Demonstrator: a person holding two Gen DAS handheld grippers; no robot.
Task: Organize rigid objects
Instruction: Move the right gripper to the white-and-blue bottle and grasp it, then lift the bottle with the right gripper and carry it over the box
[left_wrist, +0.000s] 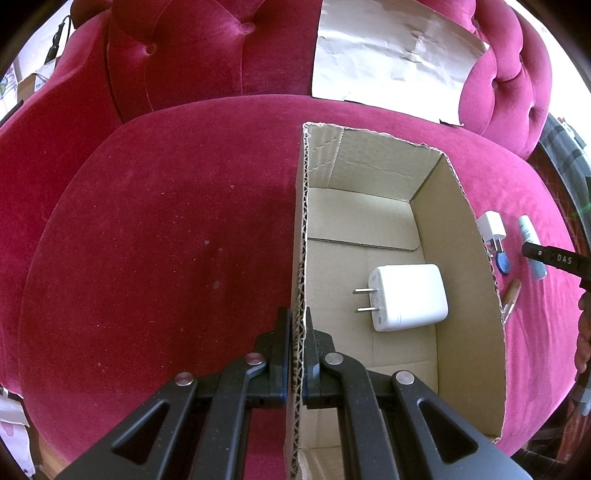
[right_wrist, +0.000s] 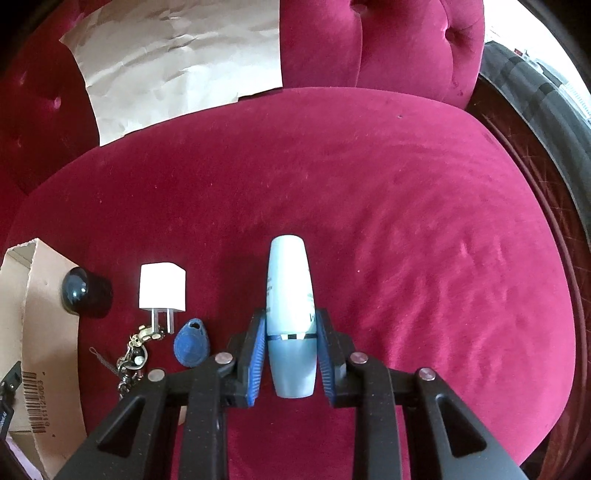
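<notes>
Two chargers: large white charger (left_wrist: 408, 297) flat in cardboard box (left_wrist: 469, 236), alone there; small white charger (right_wrist: 161, 290) outside on red cushion (right_wrist: 369, 206). One blue key fob (right_wrist: 192, 347), one dark round object (right_wrist: 86, 295), unclear. Keychain (right_wrist: 135, 354) partly cut off by right gripper (right_wrist: 291, 345), pinching pale blue tube (right_wrist: 290, 295). Left gripper (left_wrist: 297, 326) clamped on box's left wall.

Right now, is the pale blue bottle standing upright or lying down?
Lying down: the pale blue bottle rests lengthwise on the red cushion, between the right claw's pads.
</notes>
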